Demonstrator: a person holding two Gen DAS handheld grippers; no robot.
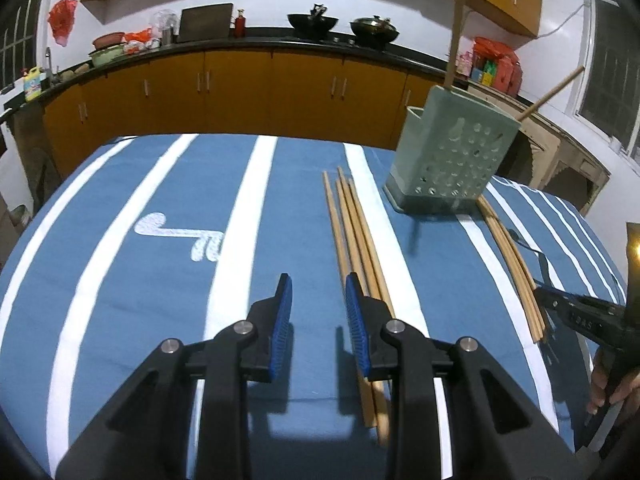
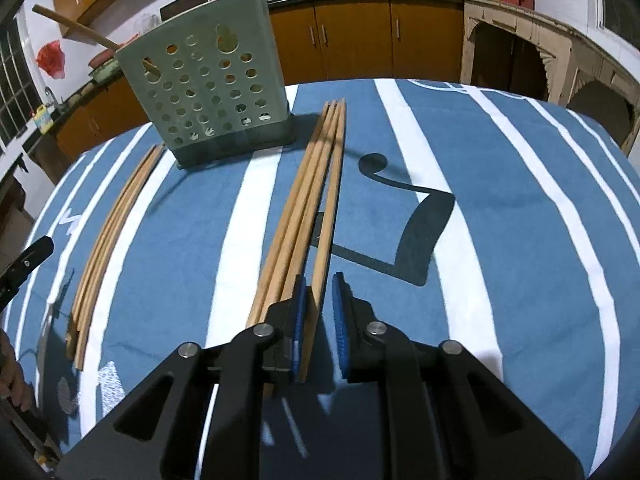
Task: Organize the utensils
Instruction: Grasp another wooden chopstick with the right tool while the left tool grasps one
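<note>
Two bundles of wooden chopsticks lie on the blue striped cloth in front of a pale green perforated utensil holder (image 1: 452, 152) (image 2: 208, 92). My left gripper (image 1: 317, 280) is open over bare cloth; its right finger sits on top of the left bundle (image 1: 352, 232) (image 2: 112, 232). My right gripper (image 2: 319, 280) (image 1: 544, 292) is down at the near end of the right bundle (image 2: 296, 200) (image 1: 512, 264). Its narrow jaws are shut on the outermost chopstick (image 2: 330, 184), which lies along the left pad, split off from the others. Two wooden handles (image 1: 458, 20) (image 2: 76, 28) stand in the holder.
The table (image 1: 160, 280) ends just behind the holder. Beyond it runs a kitchen counter (image 1: 256, 42) with orange cabinets, woks and bowls. A carved wooden shelf (image 2: 520, 40) stands at the back right. Hands (image 1: 608, 384) (image 2: 12, 360) grip the tool handles at the frame edges.
</note>
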